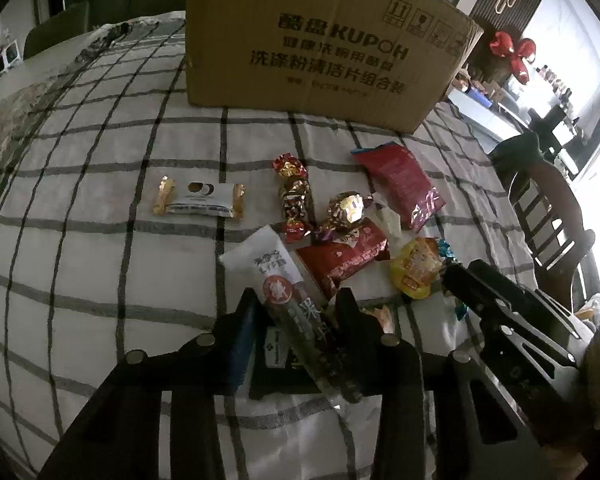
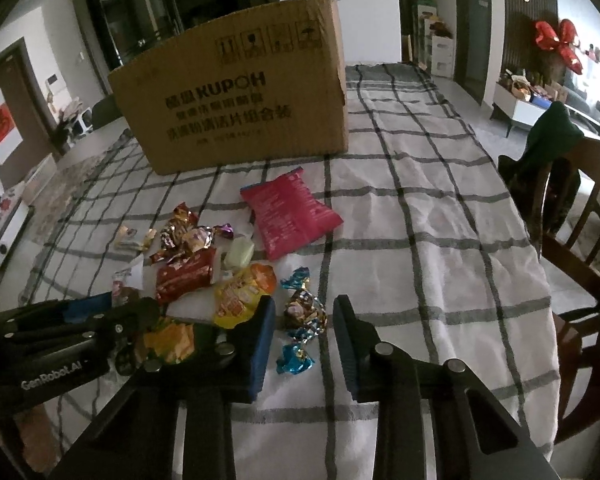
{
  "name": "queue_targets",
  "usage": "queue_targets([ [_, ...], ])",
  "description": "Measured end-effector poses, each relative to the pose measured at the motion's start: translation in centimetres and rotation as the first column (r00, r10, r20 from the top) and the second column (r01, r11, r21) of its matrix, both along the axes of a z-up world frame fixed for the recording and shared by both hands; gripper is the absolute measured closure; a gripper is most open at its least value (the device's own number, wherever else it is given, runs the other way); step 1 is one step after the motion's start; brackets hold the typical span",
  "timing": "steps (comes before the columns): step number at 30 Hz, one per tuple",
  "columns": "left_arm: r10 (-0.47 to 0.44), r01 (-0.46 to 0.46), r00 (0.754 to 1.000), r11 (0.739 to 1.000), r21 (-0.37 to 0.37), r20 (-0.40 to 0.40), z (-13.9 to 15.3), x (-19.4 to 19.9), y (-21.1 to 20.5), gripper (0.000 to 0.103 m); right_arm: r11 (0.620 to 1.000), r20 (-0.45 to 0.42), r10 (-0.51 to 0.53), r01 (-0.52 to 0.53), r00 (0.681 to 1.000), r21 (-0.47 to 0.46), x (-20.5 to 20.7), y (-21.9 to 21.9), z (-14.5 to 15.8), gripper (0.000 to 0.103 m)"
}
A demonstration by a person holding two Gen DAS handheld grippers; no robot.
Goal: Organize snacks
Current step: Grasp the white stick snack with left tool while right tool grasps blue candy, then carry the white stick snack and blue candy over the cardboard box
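A pile of snacks lies on the checked tablecloth (image 1: pixel 100 208) before a cardboard box (image 1: pixel 316 40). My left gripper (image 1: pixel 298 304) stands open around a long white and clear snack stick pack (image 1: pixel 280 280), its jaws a little apart from it. Near it lie a red packet (image 1: pixel 340 260), gold-wrapped candies (image 1: pixel 294 188), a white bar (image 1: pixel 200 198) and a pink bag (image 1: pixel 400 184). My right gripper (image 2: pixel 302 320) is open, with a blue-and-gold wrapped candy (image 2: pixel 302 312) between its fingers. A yellow-orange pouch (image 2: pixel 240 292) lies to its left.
The box (image 2: pixel 244 100) stands at the table's far side. A wooden chair (image 2: pixel 580 216) with a dark garment stands at the right table edge. The left gripper's body (image 2: pixel 60 340) shows at the lower left of the right wrist view.
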State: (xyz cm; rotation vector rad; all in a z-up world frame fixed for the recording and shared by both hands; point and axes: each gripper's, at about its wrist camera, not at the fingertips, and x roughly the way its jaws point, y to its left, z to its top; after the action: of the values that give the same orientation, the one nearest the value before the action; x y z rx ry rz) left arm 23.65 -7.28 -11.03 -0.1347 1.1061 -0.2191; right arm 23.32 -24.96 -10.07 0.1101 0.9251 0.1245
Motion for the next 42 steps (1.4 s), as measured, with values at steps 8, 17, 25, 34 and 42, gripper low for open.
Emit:
queue_targets([
  [8,0.008,-0.008,1.000,1.000,0.007,0.012,0.0,-0.2,0.3,0.076,1.000,0.000,0.012,-0.012,1.000,-0.019,0.0,0.4,-0.3,0.080],
  [17,-0.006,0.006,0.999,1.000,0.005,0.035,0.7,-1.1,0.7,0.084,0.999,0.053,0.018,-0.017,0.998,-0.028,-1.1,1.1,1.6,0.080],
  [25,-0.014,0.014,0.997,1.000,0.003,0.075,2.0,-2.8,1.3,0.084,1.000,0.096,0.031,-0.030,0.995,-0.007,-2.3,1.8,3.6,0.080],
  [34,-0.024,0.028,0.990,0.999,-0.027,0.137,4.7,-4.2,1.8,0.084,0.999,0.136,0.036,-0.039,0.990,0.020,-3.3,2.5,5.7,0.080],
  [42,-0.022,0.037,0.974,0.997,-0.062,0.227,8.3,-4.8,2.1,0.084,0.998,0.199,0.033,-0.045,0.980,0.054,-3.7,2.5,8.3,0.080],
])
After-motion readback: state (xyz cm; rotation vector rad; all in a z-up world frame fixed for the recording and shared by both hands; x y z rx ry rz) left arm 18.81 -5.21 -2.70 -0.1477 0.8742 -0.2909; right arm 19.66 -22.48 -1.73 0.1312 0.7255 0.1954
